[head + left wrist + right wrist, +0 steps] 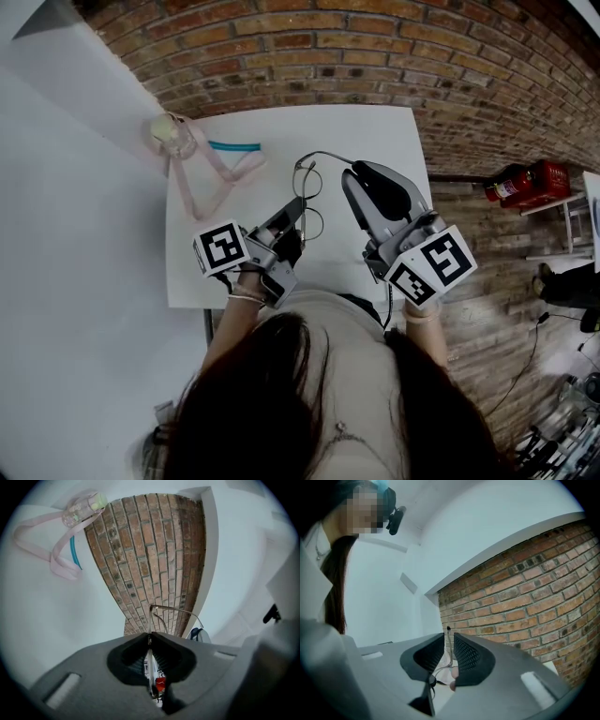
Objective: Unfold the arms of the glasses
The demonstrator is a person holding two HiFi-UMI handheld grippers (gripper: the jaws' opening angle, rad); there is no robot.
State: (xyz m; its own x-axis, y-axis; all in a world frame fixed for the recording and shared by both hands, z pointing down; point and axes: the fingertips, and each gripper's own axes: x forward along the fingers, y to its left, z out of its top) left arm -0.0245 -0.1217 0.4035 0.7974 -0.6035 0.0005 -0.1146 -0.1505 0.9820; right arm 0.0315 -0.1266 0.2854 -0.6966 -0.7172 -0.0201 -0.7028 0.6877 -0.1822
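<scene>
Temple arm (326, 154) pinched in the right gripper (355, 172) is best swung slowly outward from the left gripper (296, 210) clamping the glasses (307, 180).

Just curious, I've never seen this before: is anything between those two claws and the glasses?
Nothing visible is. The left gripper is clamped on the glasses at the frame, and the right gripper pinches one arm.

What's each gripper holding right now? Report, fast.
Left gripper: closed on the thin metal-framed glasses, at the frame.
Right gripper: closed on one unfolded arm of the glasses.
</scene>
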